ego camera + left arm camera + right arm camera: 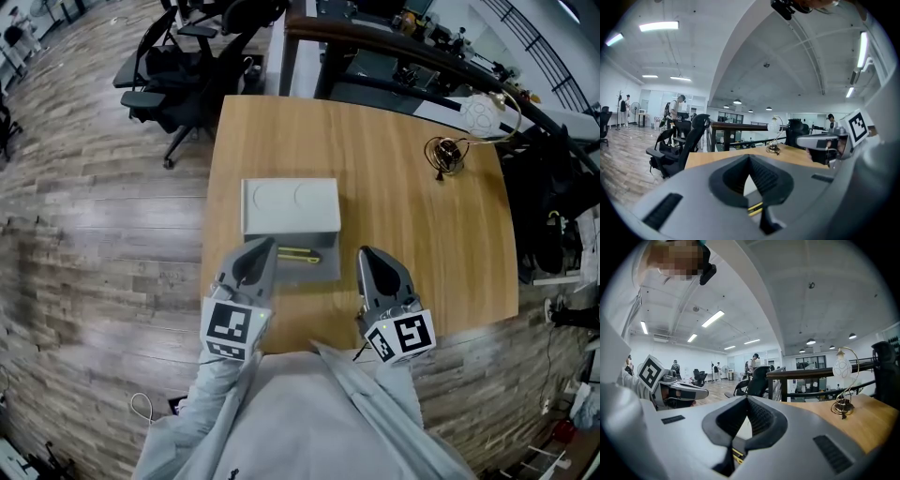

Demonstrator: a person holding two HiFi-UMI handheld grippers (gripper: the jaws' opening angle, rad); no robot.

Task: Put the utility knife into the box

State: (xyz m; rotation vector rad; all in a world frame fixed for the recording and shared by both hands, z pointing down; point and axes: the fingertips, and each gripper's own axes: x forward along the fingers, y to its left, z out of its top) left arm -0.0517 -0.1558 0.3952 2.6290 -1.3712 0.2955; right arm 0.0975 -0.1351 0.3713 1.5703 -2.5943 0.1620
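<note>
Yellow utility knife (298, 255) lies inside the open grey box (323, 272), long axis three-to-nine, just at three o'clock from the nearer left gripper (264, 246). The left gripper and the right gripper (367, 255) are pressed together, empty.

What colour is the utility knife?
The utility knife is yellow with a dark end; clearest in the head view.

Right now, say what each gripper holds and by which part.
Nothing. Both the left gripper and right gripper are shut and empty; the utility knife lies in the box.
</note>
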